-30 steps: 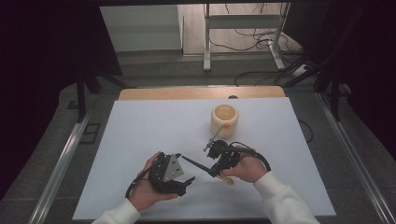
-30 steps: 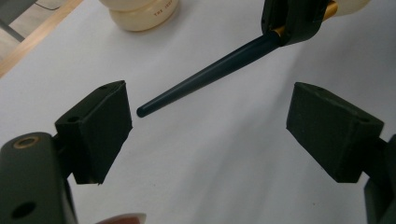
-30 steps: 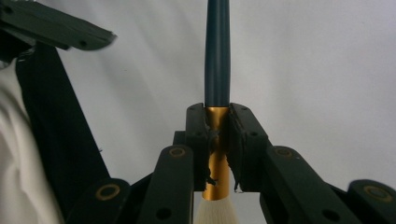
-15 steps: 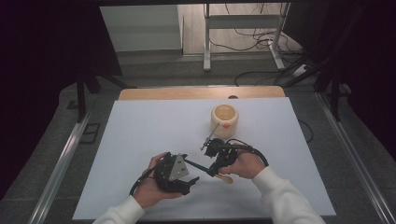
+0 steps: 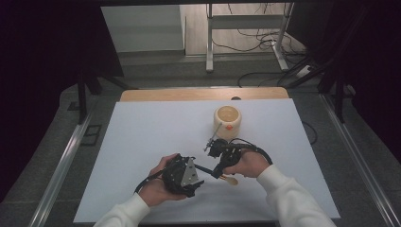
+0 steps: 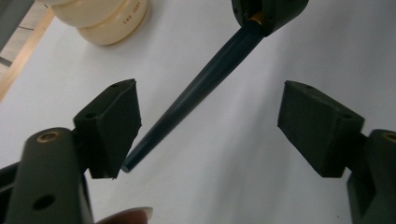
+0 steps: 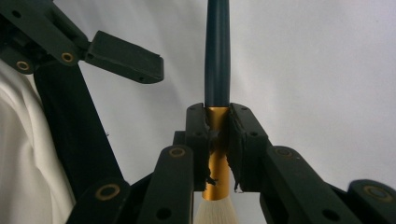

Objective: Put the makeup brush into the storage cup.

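My right gripper (image 7: 218, 112) is shut on the gold ferrule of a brush (image 7: 217, 56). The brush has a dark teal handle and white bristles. In the high view this gripper (image 5: 220, 158) sits right of centre near the table's front, and the bristles (image 5: 230, 179) stick out by the hand. My left gripper (image 6: 211, 88) is open and its jaws have just been closing. The handle's tip (image 6: 187, 107) lies between them, close to the left pad, and is not pinched. From above, the left gripper (image 5: 182, 175) is just left of the right one.
A cream jar (image 5: 227, 122) stands behind the right gripper, with a thin stick (image 5: 213, 135) leaning from it toward the hands. The same jar (image 6: 105, 18) appears in the left gripper view. The white tabletop (image 5: 142, 142) has free room at left and far right. Table edges lie all round.
The left gripper has edged right, toward the brush handle. The right hand and the brush have stayed put.
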